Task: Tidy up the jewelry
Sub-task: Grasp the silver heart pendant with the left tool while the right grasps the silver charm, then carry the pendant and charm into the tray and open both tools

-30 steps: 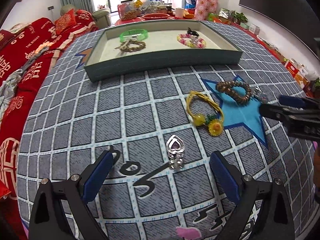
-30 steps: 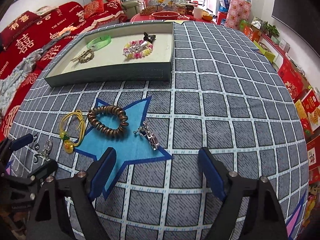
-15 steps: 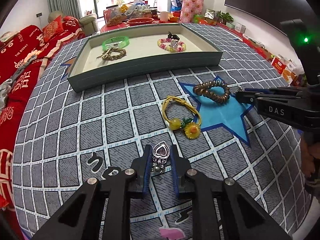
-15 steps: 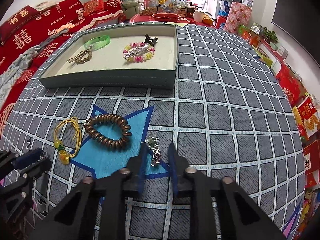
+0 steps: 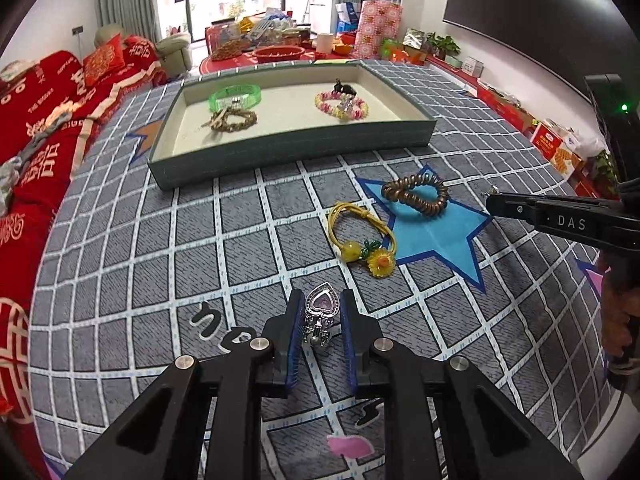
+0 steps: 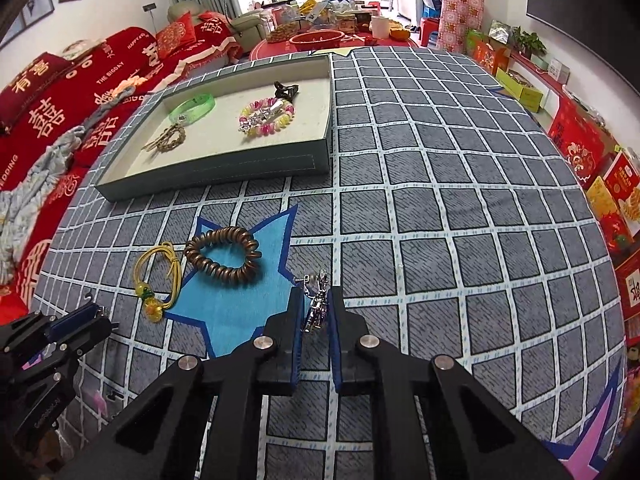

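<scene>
My left gripper (image 5: 320, 307) is shut on a silver heart-shaped clip (image 5: 321, 313) and holds it just above the grey checked mat. My right gripper (image 6: 315, 298) is shut on a small silver charm (image 6: 316, 300) at the tip of the blue star. A brown spiral hair tie (image 5: 415, 195) (image 6: 224, 255) and a yellow cord bracelet with a flower (image 5: 362, 236) (image 6: 158, 276) lie on the mat between the grippers. The green-walled tray (image 5: 296, 150) (image 6: 224, 172) stands at the back, holding a green bangle (image 5: 235, 96), a brown bracelet (image 5: 233, 120) and a pink-yellow bead bracelet (image 5: 341, 105).
A red sofa (image 5: 44, 120) runs along the left of the mat. Red boxes and packages (image 6: 592, 160) stand to the right. A cluttered low table (image 6: 320, 32) sits behind the tray.
Both grippers closed from wide open onto their items a second ago and have since lifted slightly with them. The views tilted up and pulled back a little.
</scene>
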`<action>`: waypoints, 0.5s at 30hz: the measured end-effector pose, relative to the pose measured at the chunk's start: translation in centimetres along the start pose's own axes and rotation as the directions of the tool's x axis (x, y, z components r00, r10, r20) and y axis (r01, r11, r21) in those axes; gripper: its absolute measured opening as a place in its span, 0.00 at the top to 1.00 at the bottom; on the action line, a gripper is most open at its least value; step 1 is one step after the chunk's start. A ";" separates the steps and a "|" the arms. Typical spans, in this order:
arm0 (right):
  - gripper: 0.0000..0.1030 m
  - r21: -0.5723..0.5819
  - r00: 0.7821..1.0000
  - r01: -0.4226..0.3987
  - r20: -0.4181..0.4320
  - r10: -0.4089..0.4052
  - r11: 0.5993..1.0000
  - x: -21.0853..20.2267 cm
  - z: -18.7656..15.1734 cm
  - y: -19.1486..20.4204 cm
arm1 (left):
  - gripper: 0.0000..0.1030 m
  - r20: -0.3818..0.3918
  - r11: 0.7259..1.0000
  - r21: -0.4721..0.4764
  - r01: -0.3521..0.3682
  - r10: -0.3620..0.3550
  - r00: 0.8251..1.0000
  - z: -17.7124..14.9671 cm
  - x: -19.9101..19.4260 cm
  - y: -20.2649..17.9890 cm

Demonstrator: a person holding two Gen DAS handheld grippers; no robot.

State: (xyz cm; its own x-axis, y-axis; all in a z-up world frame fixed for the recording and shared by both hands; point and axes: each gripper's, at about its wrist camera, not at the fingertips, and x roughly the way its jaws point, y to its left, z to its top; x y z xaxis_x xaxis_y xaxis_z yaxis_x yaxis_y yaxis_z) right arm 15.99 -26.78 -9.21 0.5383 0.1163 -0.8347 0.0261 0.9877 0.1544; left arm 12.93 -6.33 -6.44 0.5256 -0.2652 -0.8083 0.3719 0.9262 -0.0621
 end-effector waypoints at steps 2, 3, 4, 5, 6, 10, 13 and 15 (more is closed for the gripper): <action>0.88 0.014 1.000 -0.009 0.001 0.009 1.000 -0.4 -0.2 -0.2 | 0.70 0.014 1.000 0.008 0.007 -0.007 1.000 0.2 -0.6 0.1; 0.88 0.020 1.000 -0.012 0.001 0.012 1.000 -0.6 -0.3 -0.3 | 0.70 0.021 1.000 0.012 0.009 -0.009 1.000 0.4 -0.9 0.1; 0.88 0.026 1.000 -0.016 0.000 0.016 1.000 -0.8 -0.3 -0.4 | 0.70 0.027 1.000 0.015 0.011 -0.011 1.000 0.5 -1.1 0.2; 0.88 0.031 1.000 -0.018 0.000 0.018 0.999 -0.9 -0.3 -0.5 | 0.70 0.036 1.000 0.019 0.013 -0.013 0.999 0.7 -1.4 0.3; 0.88 0.034 1.000 -0.019 0.000 0.019 0.999 -1.0 -0.2 -0.5 | 0.70 0.043 1.000 0.021 0.014 -0.014 0.999 0.9 -1.6 0.4; 0.88 0.043 1.000 -0.026 0.009 0.025 0.999 -1.8 0.2 -0.6 | 0.70 0.067 0.999 0.020 0.026 -0.027 0.997 1.7 -2.7 0.9; 0.88 0.051 0.999 -0.035 0.016 0.035 0.998 -2.5 0.7 -0.6 | 0.70 0.083 0.999 0.019 0.034 -0.035 0.996 2.3 -3.3 1.3; 0.88 0.060 0.999 -0.045 0.021 0.044 0.997 -2.8 1.0 -0.7 | 0.70 0.097 0.999 0.021 0.038 -0.040 0.995 2.8 -3.6 1.6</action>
State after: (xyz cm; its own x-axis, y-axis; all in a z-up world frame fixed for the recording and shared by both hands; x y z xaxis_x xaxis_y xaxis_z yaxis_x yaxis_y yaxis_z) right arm 15.30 -27.89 -6.43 0.5563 0.1575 -0.8159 0.0523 0.9733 0.2235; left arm 13.76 -4.66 -1.93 0.5820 -0.3263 -0.7449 0.4077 0.9096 -0.0799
